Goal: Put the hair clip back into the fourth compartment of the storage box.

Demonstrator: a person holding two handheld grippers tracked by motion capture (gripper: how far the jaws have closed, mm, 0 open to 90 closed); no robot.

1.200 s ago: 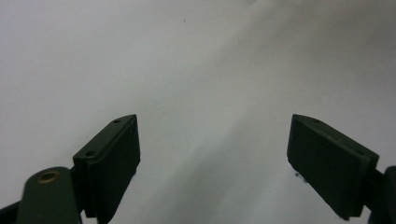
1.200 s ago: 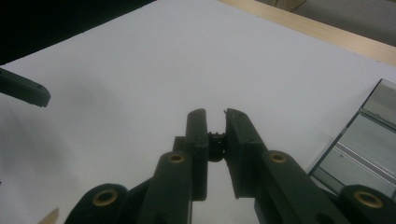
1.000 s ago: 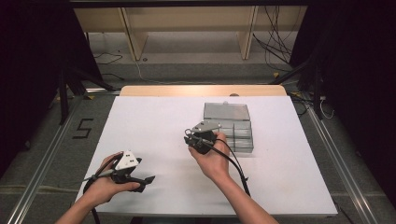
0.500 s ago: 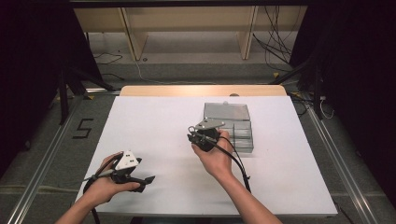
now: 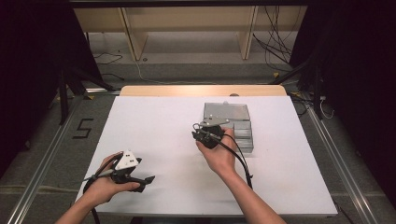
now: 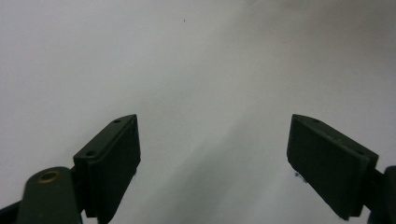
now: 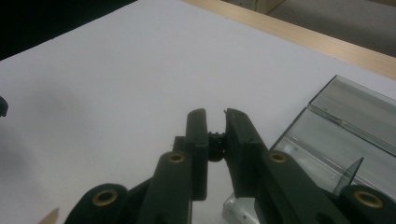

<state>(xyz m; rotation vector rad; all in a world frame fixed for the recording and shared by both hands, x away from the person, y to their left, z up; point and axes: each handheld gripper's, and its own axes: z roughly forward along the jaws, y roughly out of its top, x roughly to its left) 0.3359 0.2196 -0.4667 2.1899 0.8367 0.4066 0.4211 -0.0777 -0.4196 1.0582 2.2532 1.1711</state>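
Box (image 5: pixel 229 122) of clear plastic, divided into compartments with its lid thrown back, sits right of centre on the white table (image 5: pixel 154 121), and nothing about it or the table has changed in the last second. The right gripper (image 7: pixel 215 114) has: it has crept a little up and toward the box, and now hangs just at the box's near left corner, above the table. The left gripper (image 6: pixel 212 140) has not stirred; it rests low at the near left of the table, well apart from the box, with its jaws spread wide over bare surface. The right gripper's jaws stand narrow, nearly together, and a small dark piece (image 7: pixel 215 139) sits pinched deep between them; what it is I cannot tell. Judging by that slow drift, the piece is probably being carried to one of the compartments, or has just come out of one.
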